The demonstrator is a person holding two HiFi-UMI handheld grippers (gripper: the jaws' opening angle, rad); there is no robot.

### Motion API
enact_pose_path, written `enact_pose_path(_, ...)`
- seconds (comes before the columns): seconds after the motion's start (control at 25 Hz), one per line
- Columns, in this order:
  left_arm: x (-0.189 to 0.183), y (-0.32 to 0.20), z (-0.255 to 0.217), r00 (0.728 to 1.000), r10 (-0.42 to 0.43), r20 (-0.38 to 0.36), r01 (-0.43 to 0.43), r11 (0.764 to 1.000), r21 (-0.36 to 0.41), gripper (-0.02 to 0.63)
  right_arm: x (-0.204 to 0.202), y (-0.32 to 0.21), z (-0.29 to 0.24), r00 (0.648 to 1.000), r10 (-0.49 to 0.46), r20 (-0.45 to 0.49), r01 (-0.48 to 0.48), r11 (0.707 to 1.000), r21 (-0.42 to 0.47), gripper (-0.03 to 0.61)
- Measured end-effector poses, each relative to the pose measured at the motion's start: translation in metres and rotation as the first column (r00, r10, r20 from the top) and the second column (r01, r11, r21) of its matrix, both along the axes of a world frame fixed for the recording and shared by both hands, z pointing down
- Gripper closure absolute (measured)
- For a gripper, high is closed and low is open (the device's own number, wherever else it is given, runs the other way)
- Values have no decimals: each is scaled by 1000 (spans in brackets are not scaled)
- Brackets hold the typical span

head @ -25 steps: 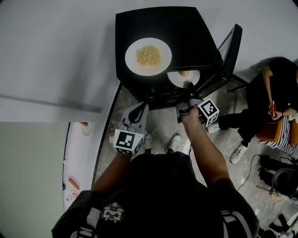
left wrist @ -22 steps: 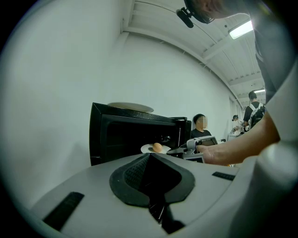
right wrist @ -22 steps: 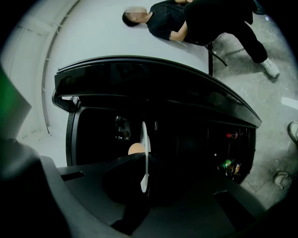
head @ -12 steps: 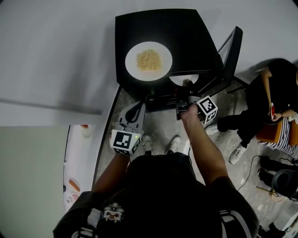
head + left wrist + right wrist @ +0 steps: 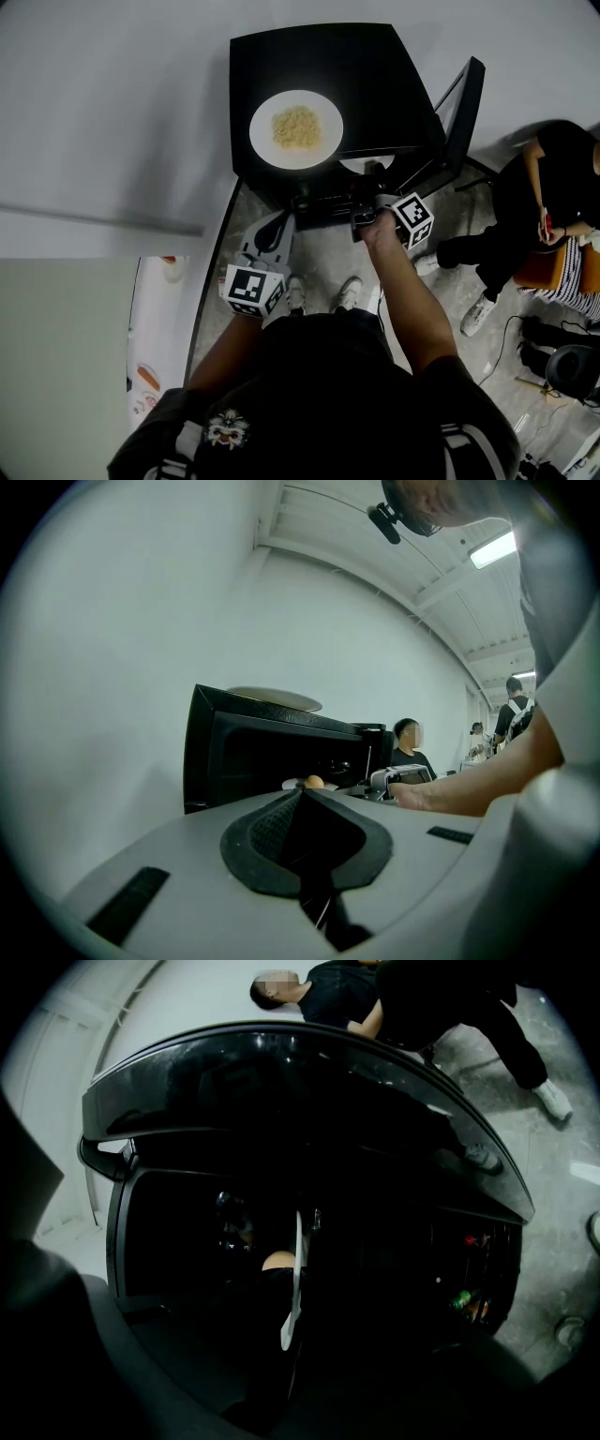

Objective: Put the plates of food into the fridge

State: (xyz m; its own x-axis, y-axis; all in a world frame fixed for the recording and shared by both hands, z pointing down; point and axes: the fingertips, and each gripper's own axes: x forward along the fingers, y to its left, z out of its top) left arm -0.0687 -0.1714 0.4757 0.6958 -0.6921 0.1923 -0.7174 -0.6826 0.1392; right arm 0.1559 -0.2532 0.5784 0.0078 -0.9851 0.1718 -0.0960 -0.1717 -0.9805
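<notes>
The small plate (image 5: pixel 294 1283) with a round orange bite (image 5: pixel 278 1260) on it is pinched by its edge in my right fingers (image 5: pixel 258 1340), which are almost shut on it. It lies flat, part way inside the open fridge (image 5: pixel 375 84), straight ahead of those fingers. I think it has to go deeper in. The big plate (image 5: pixel 296 129) of yellow food sits on top of the fridge, up and to the left. My left fingers (image 5: pixel 267 832) are shut tight on nothing, low and back, on the big plate's side.
</notes>
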Motion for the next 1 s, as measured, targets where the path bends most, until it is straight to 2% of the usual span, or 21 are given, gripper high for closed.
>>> enact_pose_path(0.16, 2, 2, -1, 1000, 5, -6, -5, 1000, -2, 592, 6, 4, -4, 999, 13, -41, -13, 1000, 3, 536)
enact_pose_path(0.24, 5, 3, -2, 1000, 12, -8, -12, 1000, -1, 592, 8, 8, -6, 998, 8, -66, -8, 1000, 0, 469)
enact_pose_path(0.28, 6, 3, -2, 1000, 15, -8, -15, 1000, -1, 592, 8, 11, -8, 996, -2, -95, 2, 1000, -1, 458)
enact_pose_path(0.36, 8, 5, -3, 1000, 21, -10, -21, 1000, -1, 592, 7, 18, -17, 981, -33, -192, 34, 999, 2, 446)
enact_pose_path(0.48, 11, 6, -5, 999, 32, -11, -32, 999, 2, 592, 4, 31, -38, 923, -79, -378, 93, 995, 19, 446)
enact_pose_path(0.64, 14, 6, -6, 999, 46, -10, -46, 999, 6, 591, -7, 44, -69, 802, -105, -588, 166, 985, 51, 457)
enact_pose_path(0.76, 19, 7, -11, 998, 60, -18, -60, 998, 17, 592, -18, 55, -96, 690, -106, -716, 220, 973, 68, 465)
enact_pose_path(0.88, 22, 7, -18, 996, 84, -26, -83, 996, 40, 592, -29, 67, -123, 555, -91, -827, 273, 959, 78, 479)
enact_pose_path(1.0, 22, 4, -22, 996, 88, -24, -87, 995, 54, 592, -39, 79, -149, 397, -55, -916, 320, 944, 82, 505)
